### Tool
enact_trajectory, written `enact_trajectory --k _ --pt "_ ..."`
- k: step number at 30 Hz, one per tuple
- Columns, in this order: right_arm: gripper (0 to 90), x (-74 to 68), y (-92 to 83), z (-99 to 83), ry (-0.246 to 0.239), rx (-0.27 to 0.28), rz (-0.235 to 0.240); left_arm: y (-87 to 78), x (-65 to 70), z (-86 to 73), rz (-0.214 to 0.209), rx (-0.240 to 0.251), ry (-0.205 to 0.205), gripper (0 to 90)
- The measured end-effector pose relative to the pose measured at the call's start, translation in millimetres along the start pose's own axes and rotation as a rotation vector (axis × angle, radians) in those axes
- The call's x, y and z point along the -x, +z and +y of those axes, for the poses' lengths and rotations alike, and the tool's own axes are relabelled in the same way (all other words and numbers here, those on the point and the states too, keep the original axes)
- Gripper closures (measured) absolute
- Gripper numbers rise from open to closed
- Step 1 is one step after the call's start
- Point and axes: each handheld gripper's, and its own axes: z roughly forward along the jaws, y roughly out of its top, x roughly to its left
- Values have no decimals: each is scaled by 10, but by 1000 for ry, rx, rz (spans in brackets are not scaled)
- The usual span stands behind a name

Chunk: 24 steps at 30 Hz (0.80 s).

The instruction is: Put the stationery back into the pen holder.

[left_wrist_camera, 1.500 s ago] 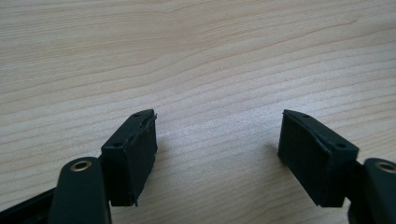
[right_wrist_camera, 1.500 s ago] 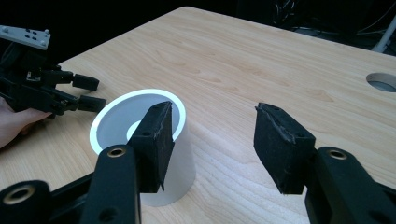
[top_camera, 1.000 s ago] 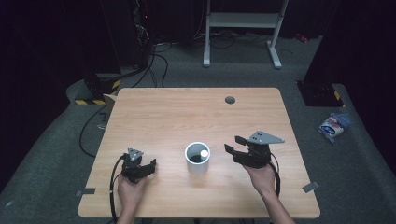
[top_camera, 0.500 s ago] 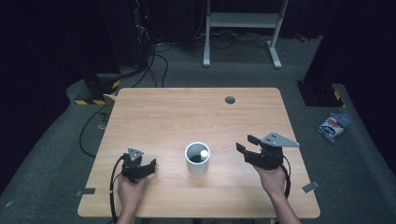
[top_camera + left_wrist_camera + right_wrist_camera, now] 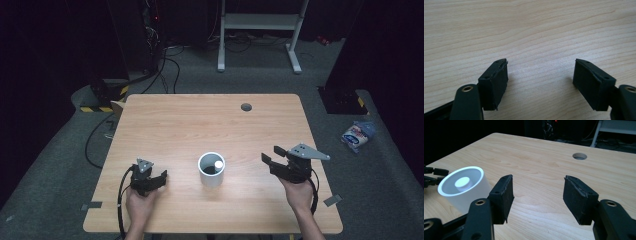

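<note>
Standing upright at lower centre of the high view on the light wooden table (image 5: 210, 120), the white rigid plastic cup (image 5: 211, 170) holding a small white ball (image 5: 218, 163) looks light and tippable; grip across its wall. Left tool (image 5: 159, 178) and right tool (image 5: 270, 156) are both released, empty.

A cup (image 5: 211, 170) is stood on the tabletop (image 5: 200, 125) between the left hand-held gripper (image 5: 161, 178) and the right hand-held gripper (image 5: 270, 155); a small cylinder (image 5: 218, 163) is held inside it.

One white cup (image 5: 211, 170) on the tabletop (image 5: 200, 125), one small white piece (image 5: 218, 163) inside it. Two claws: left claw (image 5: 161, 178), right claw (image 5: 270, 155). One packet (image 5: 357, 136) on the floor.
</note>
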Motion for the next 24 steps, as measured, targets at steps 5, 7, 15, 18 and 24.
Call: enact_trajectory --k 5,7,15,18,24 --pt "415 60 -33 -51 12 -3 -21 0 0 0 0 0 0 281" --pt "419 88 -43 -74 20 -5 -26 0 1 0 0 0 0 281" --pt "434 174 -82 -166 45 -29 -57 0 0 0 0 0 1 281" --pt "435 208 -98 -202 52 -33 -68 0 1 0 0 0 0 281" --pt "437 248 -106 -283 60 -46 -89 2 5 -1 2 4 -4 281"
